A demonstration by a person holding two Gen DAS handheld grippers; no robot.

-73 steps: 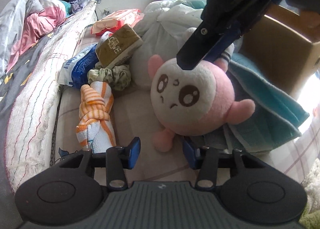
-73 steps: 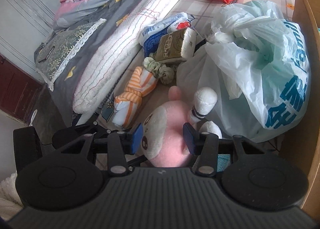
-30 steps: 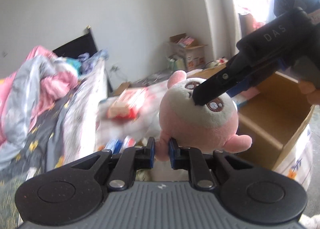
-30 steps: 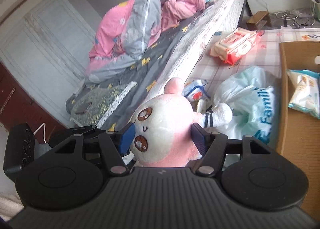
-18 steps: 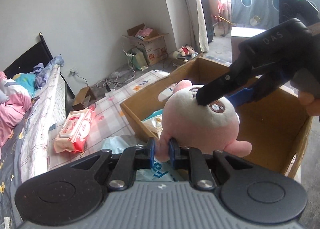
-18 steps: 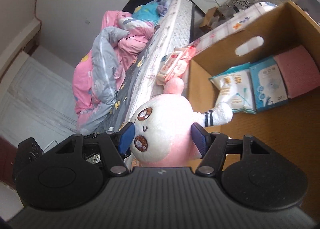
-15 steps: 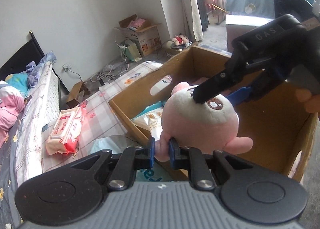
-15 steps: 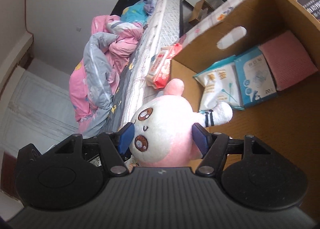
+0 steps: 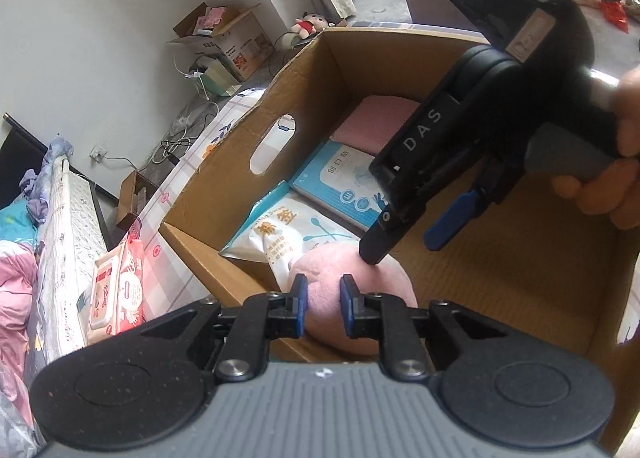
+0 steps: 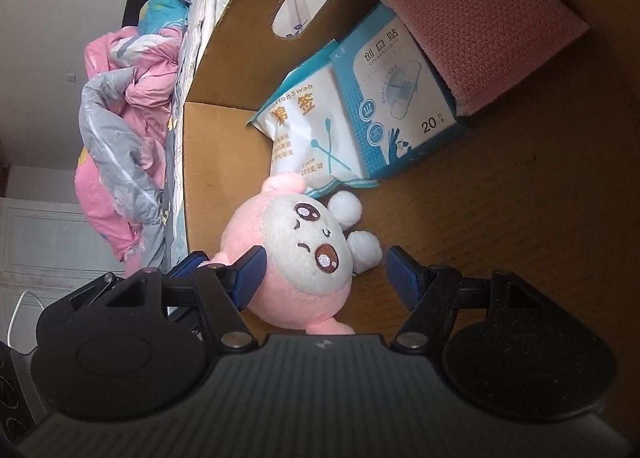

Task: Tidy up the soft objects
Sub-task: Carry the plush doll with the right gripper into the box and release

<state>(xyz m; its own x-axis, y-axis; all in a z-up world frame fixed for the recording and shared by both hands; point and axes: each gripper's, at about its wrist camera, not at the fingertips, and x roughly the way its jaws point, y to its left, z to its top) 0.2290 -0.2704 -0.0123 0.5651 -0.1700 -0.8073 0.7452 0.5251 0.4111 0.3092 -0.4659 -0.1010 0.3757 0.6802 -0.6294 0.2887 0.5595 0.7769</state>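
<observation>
Two handheld grippers meet over an open cardboard box, both around one pink plush toy.

Left wrist view: the left gripper points steeply down into the box near its front wall. Its blue pads are opening, with a fold of the toy's pink body between them; they look close to the fabric, but whether they press it cannot be told for sure. The right gripper reaches in from the upper right, held by a person's hand. One black finger tip rests on top of the toy; the other, blue-padded finger stands clear to the right. Beyond the toy lie a white cotton swab pack, a blue bandage box and a pink sponge.

Right wrist view: the plush toy lies on the box floor in the corner by the front wall, face up. The right gripper has its jaws spread apart. The left pad touches the toy's side; the right pad stands well clear of it, so the toy is no longer clamped.

The toy sits directly below and between both tools, offset toward the right gripper's left pad. Judging from this, release is nearly done, and each gripper needs only to lift straight away.
</observation>
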